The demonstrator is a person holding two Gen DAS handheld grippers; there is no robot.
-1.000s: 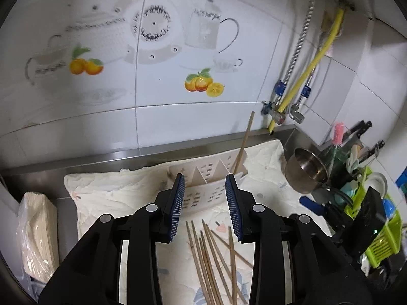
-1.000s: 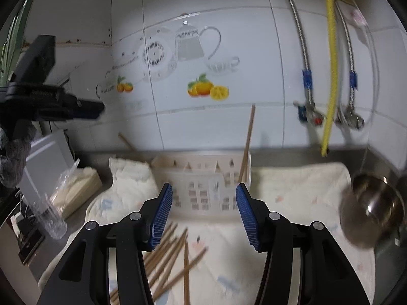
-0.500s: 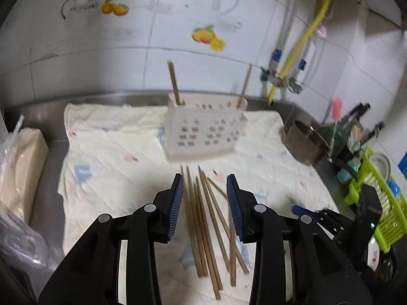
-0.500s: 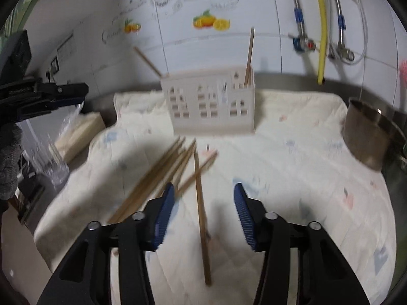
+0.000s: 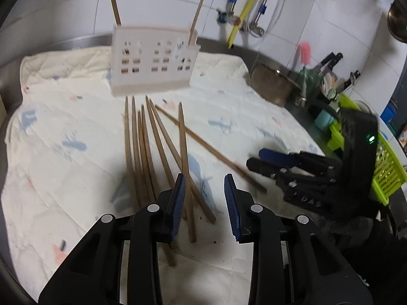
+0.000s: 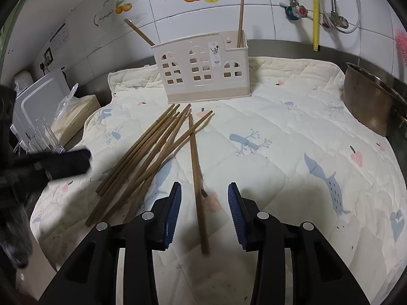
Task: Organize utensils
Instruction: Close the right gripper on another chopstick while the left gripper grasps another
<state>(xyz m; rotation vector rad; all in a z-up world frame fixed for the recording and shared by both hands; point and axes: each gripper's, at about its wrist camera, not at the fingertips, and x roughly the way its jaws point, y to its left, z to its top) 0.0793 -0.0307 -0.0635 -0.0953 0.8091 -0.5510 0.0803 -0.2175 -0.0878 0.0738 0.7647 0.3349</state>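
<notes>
Several wooden chopsticks lie loose on a quilted cloth; they also show in the right wrist view. A cream plastic utensil holder stands behind them with two chopsticks upright in it, one at its left end and one at its right end. The holder faces the right wrist camera too. My left gripper is open and empty over the near ends of the pile. My right gripper is open, with one chopstick lying between its jaws.
A steel pot sits at the cloth's right edge. A green dish rack with cups and knives stands further right. A bagged stack and a white box are at the left. Tiled wall and pipes are behind.
Both grippers have dropped and pulled back from the holder toward the loose chopsticks. The right gripper now straddles a single chopstick. Both stay open.
</notes>
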